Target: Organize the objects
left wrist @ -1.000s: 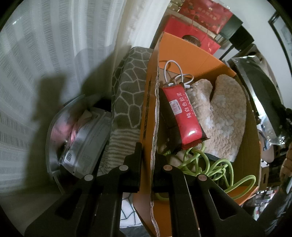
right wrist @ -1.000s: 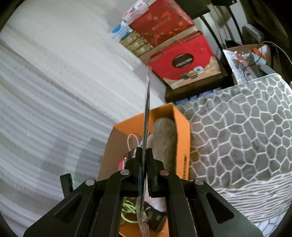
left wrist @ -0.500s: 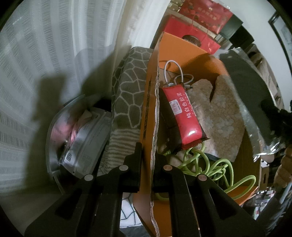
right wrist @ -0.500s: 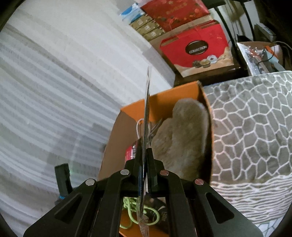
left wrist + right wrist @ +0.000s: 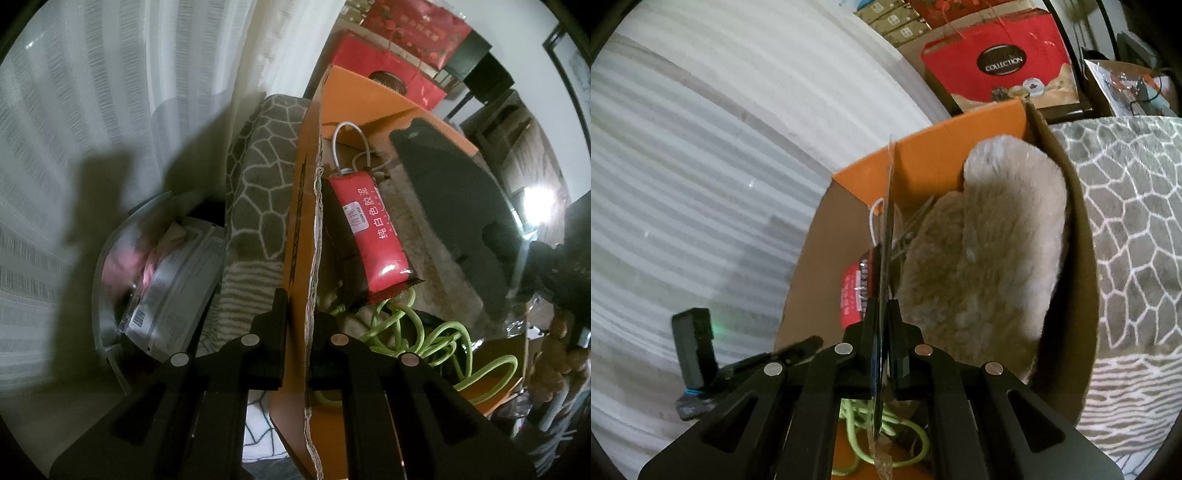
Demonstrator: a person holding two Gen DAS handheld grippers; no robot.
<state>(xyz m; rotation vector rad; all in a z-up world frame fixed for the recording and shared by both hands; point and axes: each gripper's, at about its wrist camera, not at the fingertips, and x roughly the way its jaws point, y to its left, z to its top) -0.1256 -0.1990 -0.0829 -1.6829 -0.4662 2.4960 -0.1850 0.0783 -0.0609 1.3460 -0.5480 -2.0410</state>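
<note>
An orange cardboard box holds a red packet, a green cord, a white cable and a fluffy beige mitten. My left gripper is shut on the box's torn side wall. My right gripper is shut on a thin flat foil packet, seen edge-on above the box's inside. In the left wrist view that packet shows a dark face hanging over the mitten, hiding most of it.
A grey blanket with a white web pattern lies against the box. Red gift boxes stand behind it. A round clear container of papers sits left of the blanket, by a white curtain. A hand wearing beads shows at the right edge.
My right gripper has come down and forward with the flat packet, which now hangs over the box's inside and covers the mitten in the left view. The left gripper has not moved.
</note>
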